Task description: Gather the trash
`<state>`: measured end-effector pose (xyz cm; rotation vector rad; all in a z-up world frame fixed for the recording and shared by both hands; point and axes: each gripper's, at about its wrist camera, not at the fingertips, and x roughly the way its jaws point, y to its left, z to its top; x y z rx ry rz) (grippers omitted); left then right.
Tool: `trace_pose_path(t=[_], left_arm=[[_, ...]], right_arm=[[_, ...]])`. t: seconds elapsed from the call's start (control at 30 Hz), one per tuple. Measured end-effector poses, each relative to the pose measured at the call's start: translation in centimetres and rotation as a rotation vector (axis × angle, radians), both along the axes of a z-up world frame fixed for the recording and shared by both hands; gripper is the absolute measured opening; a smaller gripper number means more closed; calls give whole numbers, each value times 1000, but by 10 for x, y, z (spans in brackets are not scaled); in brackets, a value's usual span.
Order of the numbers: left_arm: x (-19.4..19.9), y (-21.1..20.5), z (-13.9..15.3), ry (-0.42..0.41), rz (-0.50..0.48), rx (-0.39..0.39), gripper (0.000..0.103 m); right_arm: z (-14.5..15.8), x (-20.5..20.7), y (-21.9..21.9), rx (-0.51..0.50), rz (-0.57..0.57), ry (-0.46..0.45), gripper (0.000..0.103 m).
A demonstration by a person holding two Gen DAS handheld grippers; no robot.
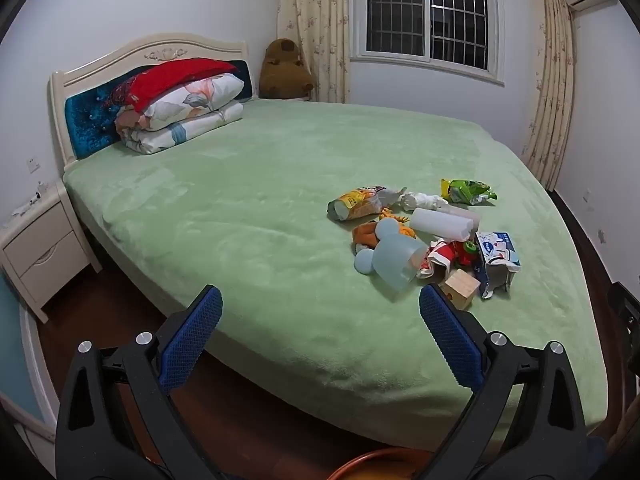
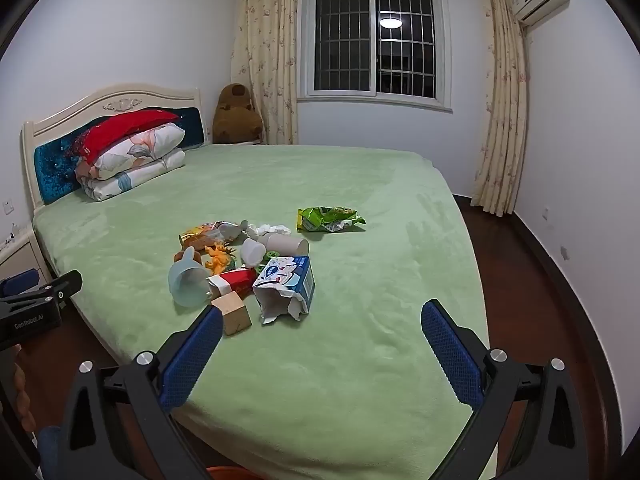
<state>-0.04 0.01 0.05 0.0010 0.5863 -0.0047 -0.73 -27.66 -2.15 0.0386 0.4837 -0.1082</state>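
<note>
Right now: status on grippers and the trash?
Left gripper and right gripper open, empty. Trash pile untouched on bed, toys mixed in. Green wrapper lies apart.

Matt fleecy cloth blanket (image 2: 360, 360); glossy crinkled green wrapper (image 2: 330, 219) at twelve o'clock of the torn paper carton (image 2: 286, 286); smooth wood block (image 2: 233, 314); translucent plastic cup (image 2: 188, 286).

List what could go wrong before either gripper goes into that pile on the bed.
1. Trash and toys lie mixed: the torn blue carton touches the wooden block and sits by the orange toy dinosaur, so a grab may take a toy.
2. The green snack bag lies apart from the pile and could be missed.
3. The left gripper and right gripper, both open, might collide there.
</note>
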Motion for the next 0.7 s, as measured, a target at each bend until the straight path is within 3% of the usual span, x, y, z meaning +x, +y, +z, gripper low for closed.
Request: trace_pose_path(t=[0.7], left_arm=[[0, -2, -3, 7, -4, -6, 97]], right_arm=[[4, -2, -1, 8, 0, 1, 98]])
